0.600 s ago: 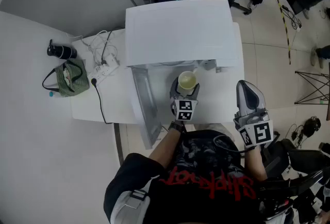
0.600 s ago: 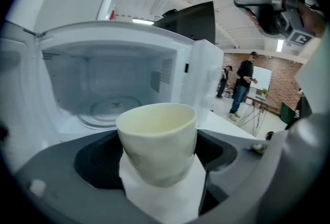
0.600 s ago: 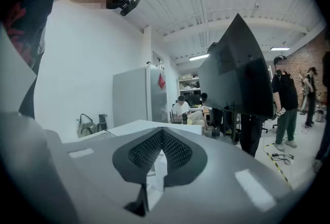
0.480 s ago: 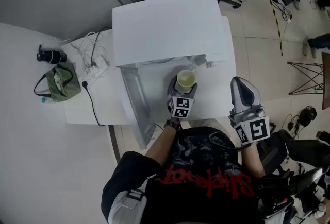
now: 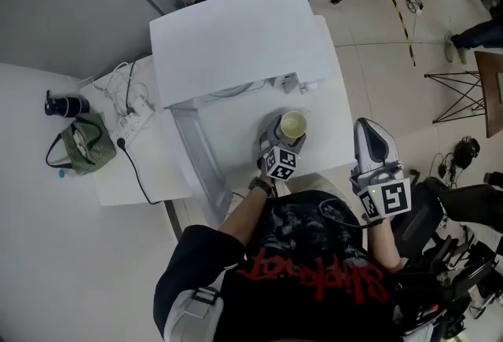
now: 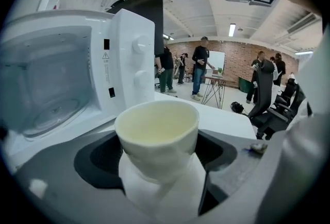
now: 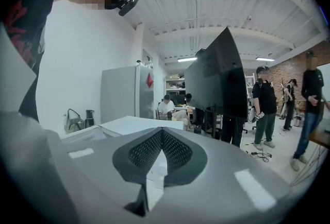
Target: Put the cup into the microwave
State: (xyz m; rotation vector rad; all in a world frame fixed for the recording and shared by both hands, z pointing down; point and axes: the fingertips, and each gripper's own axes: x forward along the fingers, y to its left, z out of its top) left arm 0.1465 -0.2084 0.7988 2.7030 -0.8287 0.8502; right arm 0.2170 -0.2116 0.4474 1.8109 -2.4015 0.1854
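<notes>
A pale cream cup [image 5: 293, 125] sits upright between the jaws of my left gripper [image 5: 284, 136], which is shut on it just above the white table [image 5: 330, 128]. From the left gripper view the cup [image 6: 157, 133] fills the middle, gripped low by the left gripper [image 6: 160, 171]. The white microwave [image 5: 236, 34] stands behind it with its door [image 5: 192, 163] swung open to the left. Its cavity [image 6: 49, 81] shows a glass turntable, with the control panel [image 6: 134, 63] beside the cup. My right gripper [image 5: 371, 136] is shut and empty, off the table's right edge, seen also as the right gripper [image 7: 154, 166].
A green bag [image 5: 75, 145], a black flask [image 5: 63, 105] and a power strip with cables [image 5: 130, 104] lie on the table's left part. A folding stand [image 5: 464, 89] is on the floor at right. People stand in the room behind [image 6: 198, 71].
The head view has swung, so the microwave sits higher and further left. The cup in my left gripper now stands slightly further out from the microwave's front. The right gripper has hardly moved.
</notes>
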